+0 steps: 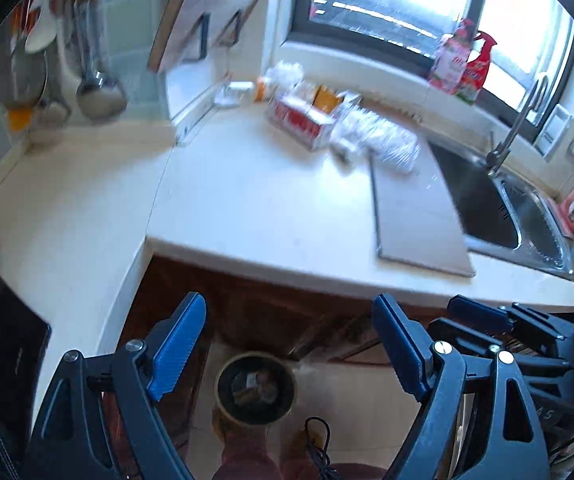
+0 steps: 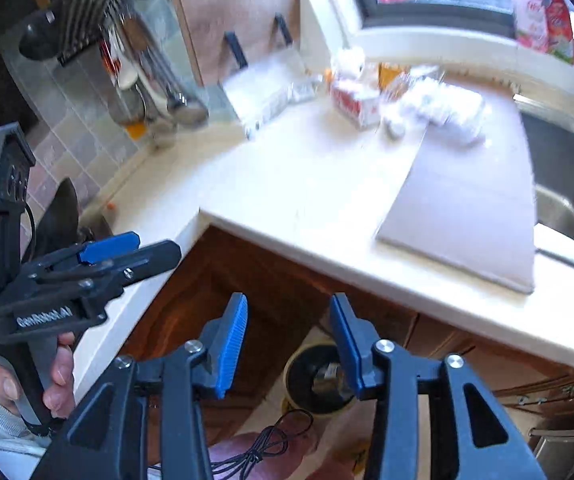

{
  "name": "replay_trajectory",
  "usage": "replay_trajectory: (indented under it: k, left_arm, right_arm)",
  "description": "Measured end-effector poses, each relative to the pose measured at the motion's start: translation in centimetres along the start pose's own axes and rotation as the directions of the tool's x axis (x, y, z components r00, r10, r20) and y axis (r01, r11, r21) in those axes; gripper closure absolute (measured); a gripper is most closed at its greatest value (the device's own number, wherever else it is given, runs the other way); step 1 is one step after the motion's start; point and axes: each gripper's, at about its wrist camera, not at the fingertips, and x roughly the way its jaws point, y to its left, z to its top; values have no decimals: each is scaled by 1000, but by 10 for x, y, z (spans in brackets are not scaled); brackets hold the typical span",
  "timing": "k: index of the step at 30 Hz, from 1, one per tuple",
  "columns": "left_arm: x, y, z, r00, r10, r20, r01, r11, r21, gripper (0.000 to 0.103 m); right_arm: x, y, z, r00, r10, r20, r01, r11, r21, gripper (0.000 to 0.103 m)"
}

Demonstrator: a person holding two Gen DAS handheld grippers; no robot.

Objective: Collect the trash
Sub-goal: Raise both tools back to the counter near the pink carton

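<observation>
**Bin on floor, both jaws empty**

Trash bin (image 1: 255, 390) low centre on the floor, seen between the left hand-held gripper (image 1: 289, 344)'s wide-open blue pads. Right hand-held gripper (image 2: 287, 340) partly open, empty; bin just behind its right pad. Surface (image 1: 271, 208) above. Left body reads "GenRobot.AI".

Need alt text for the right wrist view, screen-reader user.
The right gripper hangs open and empty above a round trash bin on the floor, in front of a pale L-shaped kitchen counter. The left gripper, held in a hand, is at the left. Blurred packages lie at the counter's back beside a grey cutting board and sink.
</observation>
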Motion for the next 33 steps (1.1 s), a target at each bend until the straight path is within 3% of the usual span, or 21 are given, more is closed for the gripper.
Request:
replay_trajectory:
  k: [7,14,19,26,33]
  left_arm:
    - [-18,-41,38,996,4,90,-13,995,100,14]
    - [-34,-73,83,987,13,158,-39,987,159,9]
    - [-28,-83,110,985,22,170,-50,985,167,3]
    - [7,-88,156,988,22,153,-43,990,137,3]
    - [89,-70,197,995,51,82,-56,997,60,3]
  right_arm:
    - [-34,-16,30,997,-14,78,12,1000,19,55]
    - [-60,-67,65,989,-63,132,44,989,138,55]
    - [-74,-96,96,977,-123,176,95,983,160,55]
    - [-57,-140,132,978,-132,162,94,971,221,55]
    - [2,-200,154,996,-19,85,-15,922,386,55]
